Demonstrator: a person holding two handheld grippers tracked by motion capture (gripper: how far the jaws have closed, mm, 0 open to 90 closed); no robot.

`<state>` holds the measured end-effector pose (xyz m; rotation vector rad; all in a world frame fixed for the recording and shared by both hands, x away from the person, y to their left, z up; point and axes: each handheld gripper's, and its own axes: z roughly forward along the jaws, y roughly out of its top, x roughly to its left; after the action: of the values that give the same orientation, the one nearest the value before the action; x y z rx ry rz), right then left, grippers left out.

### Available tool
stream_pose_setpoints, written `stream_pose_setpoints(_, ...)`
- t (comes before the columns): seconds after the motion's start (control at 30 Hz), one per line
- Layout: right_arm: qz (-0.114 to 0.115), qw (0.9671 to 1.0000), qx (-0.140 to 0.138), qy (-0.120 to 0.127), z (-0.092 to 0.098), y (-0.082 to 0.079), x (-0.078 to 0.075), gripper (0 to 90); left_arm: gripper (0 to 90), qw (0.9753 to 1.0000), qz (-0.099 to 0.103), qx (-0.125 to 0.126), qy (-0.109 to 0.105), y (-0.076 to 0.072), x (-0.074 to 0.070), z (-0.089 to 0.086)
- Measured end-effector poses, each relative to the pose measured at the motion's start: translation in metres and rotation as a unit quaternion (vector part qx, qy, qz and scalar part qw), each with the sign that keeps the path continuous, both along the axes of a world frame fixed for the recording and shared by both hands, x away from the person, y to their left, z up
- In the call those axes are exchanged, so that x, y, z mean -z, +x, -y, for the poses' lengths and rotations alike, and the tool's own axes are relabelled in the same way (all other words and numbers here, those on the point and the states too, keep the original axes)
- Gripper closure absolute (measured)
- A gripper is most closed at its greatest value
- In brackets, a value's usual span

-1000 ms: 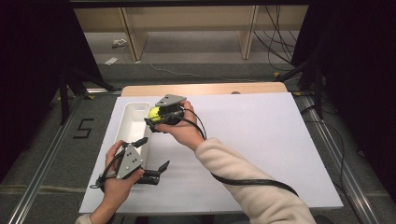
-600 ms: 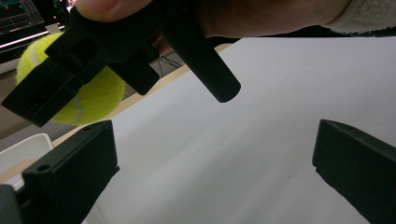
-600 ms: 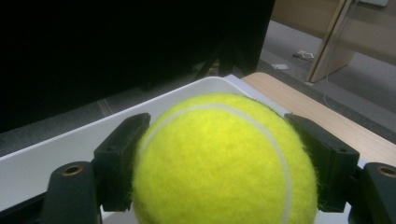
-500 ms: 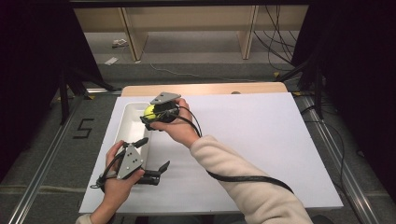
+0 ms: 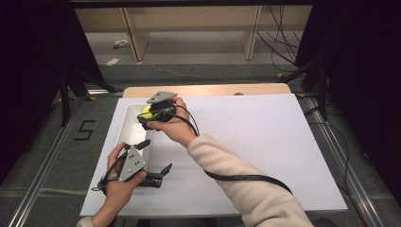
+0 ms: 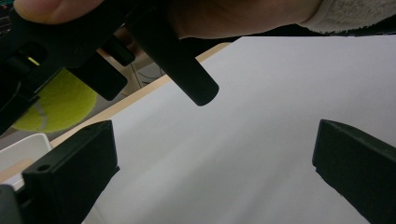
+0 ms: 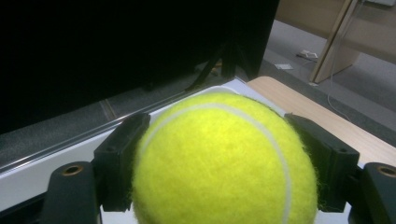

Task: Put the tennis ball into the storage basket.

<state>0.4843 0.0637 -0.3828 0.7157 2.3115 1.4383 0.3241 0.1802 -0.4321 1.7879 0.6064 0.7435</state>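
Two black jaws of the right gripper (image 5: 147, 115) are clamped on the tennis ball (image 7: 219, 161), held over the white tray (image 5: 128, 128), which runs from 12 to 6 o'clock, while the left gripper (image 5: 153, 161), jaws apart, rests at 6 o'clock of it.

tennis ball (image 7: 219, 163) — underside cut off

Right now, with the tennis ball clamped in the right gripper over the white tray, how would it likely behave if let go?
The tennis ball is round, so it would probably roll; the white tray has a raised rim that may stop it. Its fuzzy felt likely resists slipping in the right gripper. It probably gives slightly and bounces rather than breaks.
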Motion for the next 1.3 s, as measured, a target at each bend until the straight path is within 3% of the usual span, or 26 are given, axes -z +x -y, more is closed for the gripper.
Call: stream_pose_setpoints(1.3,-0.013,0.9996,-0.020,-0.015,-0.033,0.008,0.002,26.4,0.0,1.0000,0.000,0.003,0.002,0.000,0.000,0.000)
